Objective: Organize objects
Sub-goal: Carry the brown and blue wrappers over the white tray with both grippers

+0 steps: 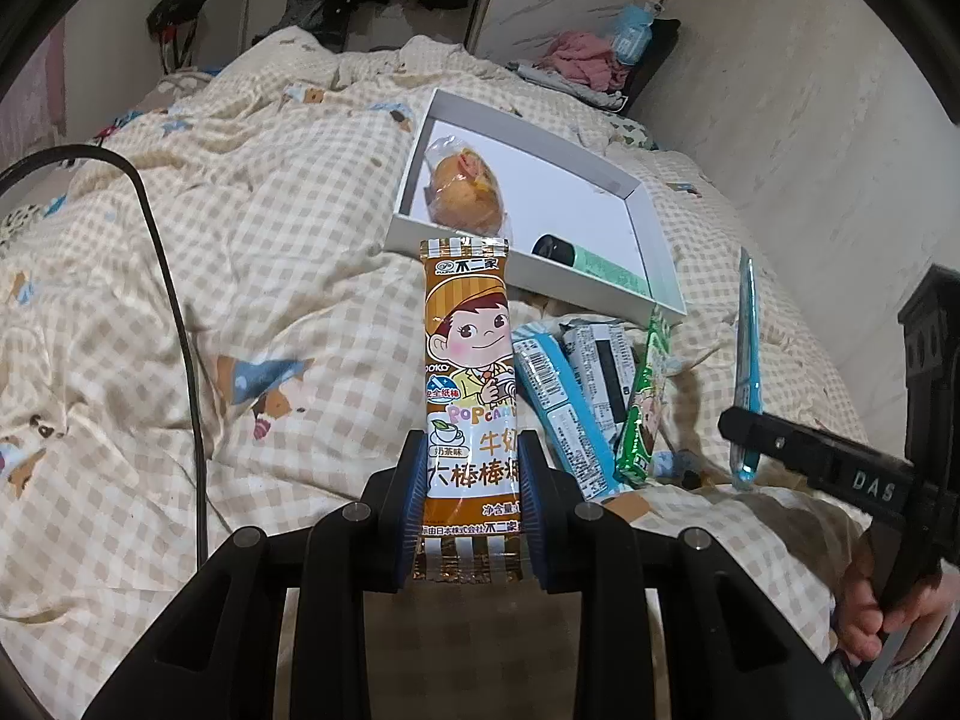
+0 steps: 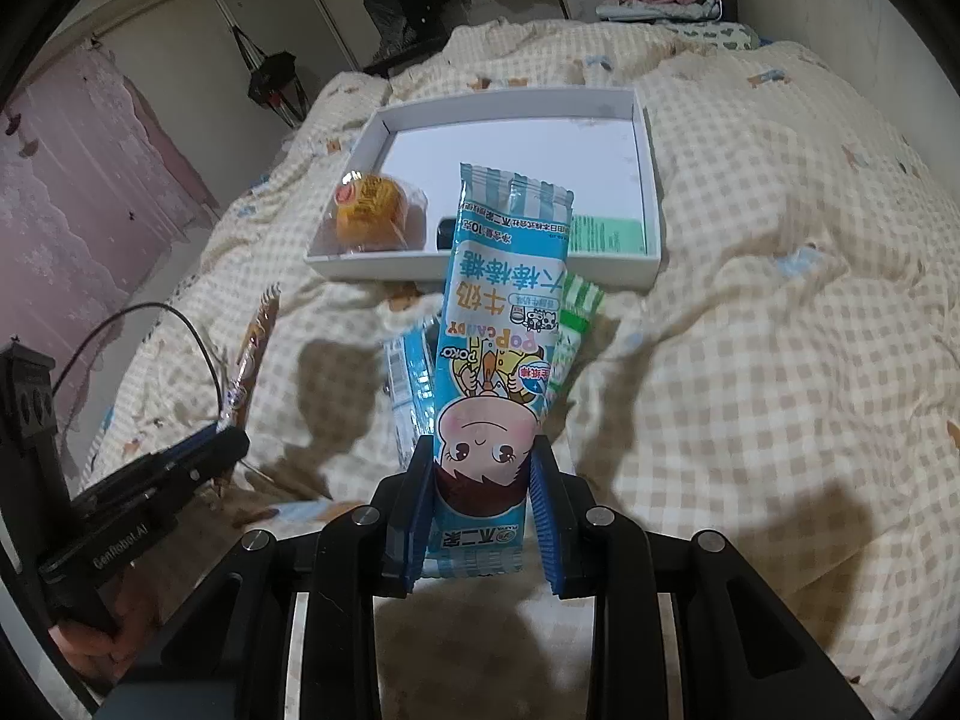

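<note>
Both tools are loaded. The left hand-held gripper point(image 1: 468, 498) is clamped on the lower part of a brown milk-tea lollipop packet point(image 1: 467, 372), and the right hand-held gripper point(image 2: 483, 510) is clamped on the head end of a blue milk lollipop packet point(image 2: 498, 324), its print upside down to the right wrist camera. Each packet is pinched near one end, so most of its length sticks out forward, probably to let that free end go into the box first. Both are held above the checked quilt point(image 1: 270, 228), short of the white shallow box point(image 1: 645, 222). The box already holds a wrapped orange pastry point(image 1: 465, 189) at one end and a green tube with a black cap point(image 1: 591, 264) along the near wall; the middle floor is bare, likely the drop zone. A green packet point(image 1: 645, 414) and more blue ones point(image 1: 558, 402) lie unsorted on the quilt, just in front of the box.
</note>
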`<state>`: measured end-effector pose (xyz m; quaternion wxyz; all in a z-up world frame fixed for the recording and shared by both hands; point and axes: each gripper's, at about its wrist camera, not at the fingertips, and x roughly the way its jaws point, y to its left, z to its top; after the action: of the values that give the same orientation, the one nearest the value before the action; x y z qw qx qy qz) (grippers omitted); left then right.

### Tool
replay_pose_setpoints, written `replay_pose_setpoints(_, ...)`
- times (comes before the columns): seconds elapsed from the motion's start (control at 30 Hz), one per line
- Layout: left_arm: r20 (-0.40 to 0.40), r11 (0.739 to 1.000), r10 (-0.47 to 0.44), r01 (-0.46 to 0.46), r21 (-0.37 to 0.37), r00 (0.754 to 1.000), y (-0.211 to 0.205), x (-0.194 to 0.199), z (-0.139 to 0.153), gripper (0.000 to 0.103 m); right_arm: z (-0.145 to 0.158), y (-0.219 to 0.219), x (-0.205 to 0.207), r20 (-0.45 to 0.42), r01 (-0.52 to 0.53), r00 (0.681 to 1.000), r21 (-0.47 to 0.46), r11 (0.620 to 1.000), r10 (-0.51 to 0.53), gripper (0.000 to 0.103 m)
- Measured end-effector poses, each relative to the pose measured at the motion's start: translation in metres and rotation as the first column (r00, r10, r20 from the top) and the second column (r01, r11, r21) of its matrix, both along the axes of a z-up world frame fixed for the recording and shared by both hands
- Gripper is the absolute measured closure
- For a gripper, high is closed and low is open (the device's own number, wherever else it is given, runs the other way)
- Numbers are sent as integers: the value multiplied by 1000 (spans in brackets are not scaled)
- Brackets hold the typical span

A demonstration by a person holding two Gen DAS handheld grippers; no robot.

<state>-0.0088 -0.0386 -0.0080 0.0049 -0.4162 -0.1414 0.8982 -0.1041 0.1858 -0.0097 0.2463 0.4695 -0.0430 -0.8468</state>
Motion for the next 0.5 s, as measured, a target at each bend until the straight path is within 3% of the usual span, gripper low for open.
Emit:
replay_pose_setpoints(0.1, -19, 1000, -24, 24, 5, 1000, 3, 1, 3, 71, 12, 2, 1, -53, -4, 999, -30, 1000, 2, 72)
replay_pose_setpoints(0.33, -22, 999, -33, 34, 15, 999, 1, -10, 9, 71, 34, -9, -2, -157, -24, 987, 14, 1000, 26, 72)
replay_pose_setpoints(0.5, -78, 999, -46, 47, 10, 996, 3, -21, 24, 71, 46, -9, -9, -203, -19, 979, 14, 1000, 22, 72)
